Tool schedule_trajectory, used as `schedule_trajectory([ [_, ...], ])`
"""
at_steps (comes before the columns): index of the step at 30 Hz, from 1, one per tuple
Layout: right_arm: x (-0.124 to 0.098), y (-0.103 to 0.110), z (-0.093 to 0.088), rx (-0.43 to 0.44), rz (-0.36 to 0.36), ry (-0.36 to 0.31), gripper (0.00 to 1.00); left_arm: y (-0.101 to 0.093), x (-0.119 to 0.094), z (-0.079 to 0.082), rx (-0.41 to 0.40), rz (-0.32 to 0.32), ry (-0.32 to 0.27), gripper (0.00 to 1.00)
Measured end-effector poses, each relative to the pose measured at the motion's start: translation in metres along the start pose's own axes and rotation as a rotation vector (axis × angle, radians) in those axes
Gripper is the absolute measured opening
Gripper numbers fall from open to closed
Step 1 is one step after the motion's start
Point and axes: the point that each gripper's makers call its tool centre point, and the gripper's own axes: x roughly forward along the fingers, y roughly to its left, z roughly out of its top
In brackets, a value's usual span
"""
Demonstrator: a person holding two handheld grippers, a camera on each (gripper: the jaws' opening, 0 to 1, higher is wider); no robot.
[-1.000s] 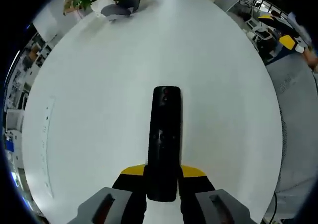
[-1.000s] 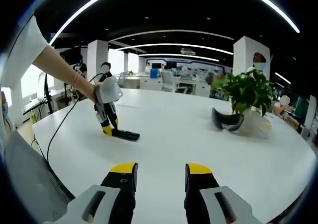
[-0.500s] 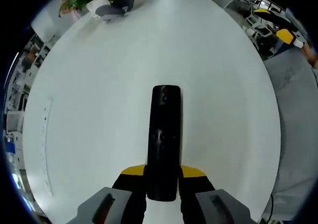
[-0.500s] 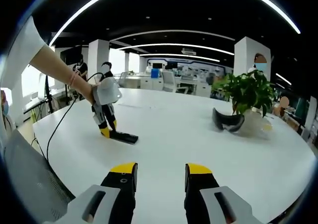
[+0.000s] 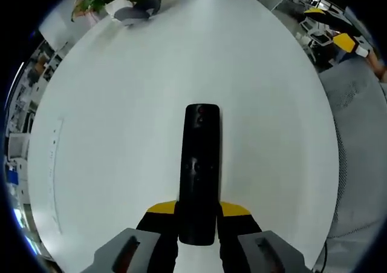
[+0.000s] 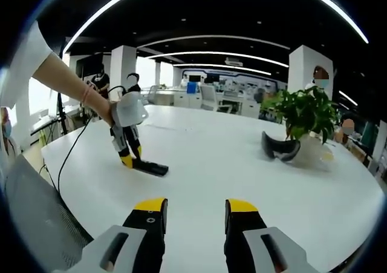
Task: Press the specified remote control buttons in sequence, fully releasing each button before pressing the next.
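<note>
Little has moved: left gripper (image 5: 198,224) still clamps the black remote control (image 5: 199,170) at lower centre on the white table (image 5: 121,103). Right gripper (image 6: 195,215) gapes empty; bring one tip squarely onto a button.

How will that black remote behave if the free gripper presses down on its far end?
The remote looks rigid, so it probably won't flex. Only its near end sits between the left gripper jaws, so a hard press might pivot it. Lying flat on the smooth white table, it could slide if released.
</note>
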Motion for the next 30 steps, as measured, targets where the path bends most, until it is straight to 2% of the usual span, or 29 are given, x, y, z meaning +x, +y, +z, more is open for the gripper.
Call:
schedule_trajectory([
  [13,0.001,0.002,-0.001,-0.011,0.006,0.011,0.36,-0.017,-0.002,-0.004,-0.039,0.008,-0.041,0.23],
  [30,0.000,0.004,-0.002,-0.017,0.011,0.013,0.36,-0.049,-0.003,-0.009,-0.021,0.004,-0.039,0.23],
])
